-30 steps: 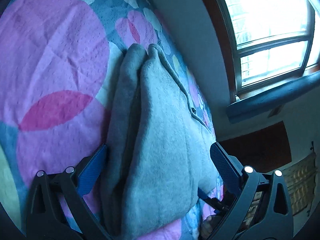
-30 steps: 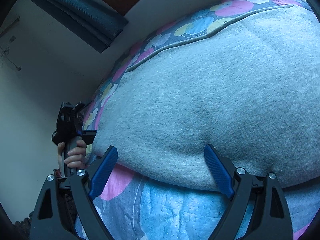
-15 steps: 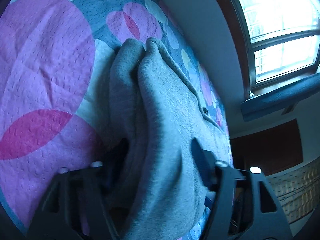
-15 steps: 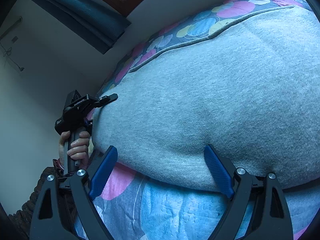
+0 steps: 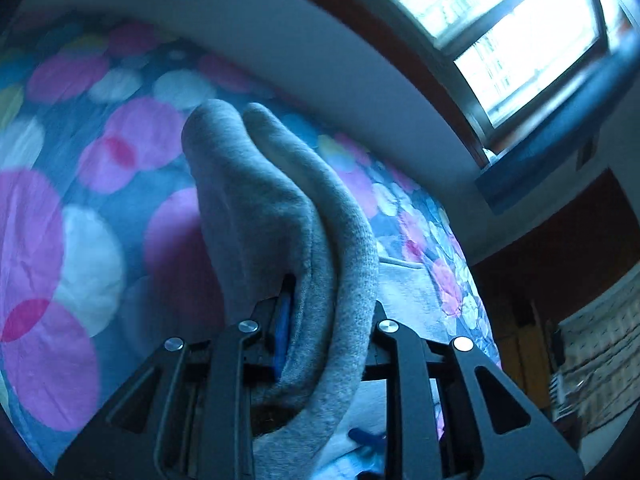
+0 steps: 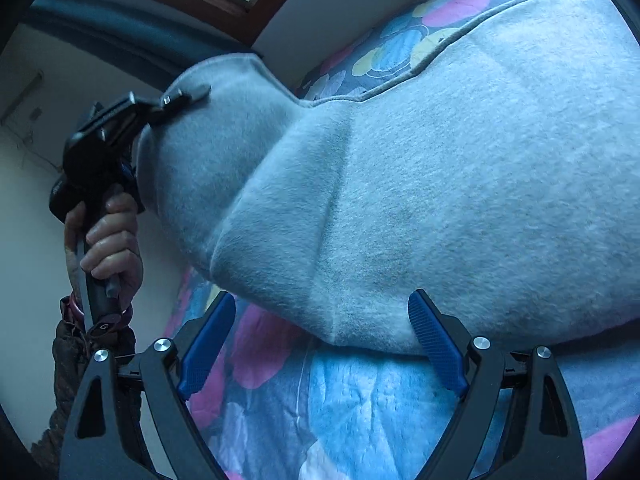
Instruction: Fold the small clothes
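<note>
Under the window, your bed [image 6: 360, 420] wears a spotty quilt, and the grey top [image 6: 460, 200] lies on it. You are partway through the fold. Your left hand-held gripper [image 5: 328, 320] is pinched shut on one end of the top and holds it up off the bed. Your right hand-held gripper [image 6: 320, 340] is wide apart, with nothing in it, just by the near edge. Most of the top is flat; the lifted end is not laid over yet. Its long side runs from your left hand [image 6: 108, 240] across to the right.
</note>
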Action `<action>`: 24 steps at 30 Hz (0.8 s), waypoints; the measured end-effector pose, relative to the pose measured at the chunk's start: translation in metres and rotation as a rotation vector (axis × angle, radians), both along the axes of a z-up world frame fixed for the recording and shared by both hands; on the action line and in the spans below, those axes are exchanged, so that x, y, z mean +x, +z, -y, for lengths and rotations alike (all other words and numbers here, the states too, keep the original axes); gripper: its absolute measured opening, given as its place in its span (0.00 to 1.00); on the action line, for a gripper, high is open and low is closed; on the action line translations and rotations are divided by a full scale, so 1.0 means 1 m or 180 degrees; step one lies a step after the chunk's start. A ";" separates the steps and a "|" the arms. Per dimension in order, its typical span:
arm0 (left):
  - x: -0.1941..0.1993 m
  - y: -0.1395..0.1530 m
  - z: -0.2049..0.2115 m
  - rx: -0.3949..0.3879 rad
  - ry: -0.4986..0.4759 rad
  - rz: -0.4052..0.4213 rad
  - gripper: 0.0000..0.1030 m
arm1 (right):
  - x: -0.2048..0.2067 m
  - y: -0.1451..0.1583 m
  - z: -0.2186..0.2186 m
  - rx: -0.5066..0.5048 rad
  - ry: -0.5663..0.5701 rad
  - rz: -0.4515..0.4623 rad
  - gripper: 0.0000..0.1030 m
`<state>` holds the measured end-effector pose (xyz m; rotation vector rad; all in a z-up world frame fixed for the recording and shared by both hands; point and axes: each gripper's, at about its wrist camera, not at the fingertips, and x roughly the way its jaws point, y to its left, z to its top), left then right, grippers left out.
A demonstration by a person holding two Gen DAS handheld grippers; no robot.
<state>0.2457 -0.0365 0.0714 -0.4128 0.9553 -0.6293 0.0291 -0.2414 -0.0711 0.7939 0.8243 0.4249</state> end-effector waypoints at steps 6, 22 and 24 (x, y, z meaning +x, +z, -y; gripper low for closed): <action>-0.018 0.021 0.092 0.0191 -0.0193 0.0158 0.19 | -0.035 0.021 0.042 -0.0100 -0.0087 0.0113 0.85; -0.063 -0.077 0.262 0.1322 -0.0448 0.0259 0.29 | -0.109 0.012 0.138 0.0267 -0.0663 0.0082 0.85; -0.068 -0.076 0.269 0.1284 -0.0453 0.0291 0.40 | -0.112 0.014 0.143 0.0340 -0.0693 0.0105 0.85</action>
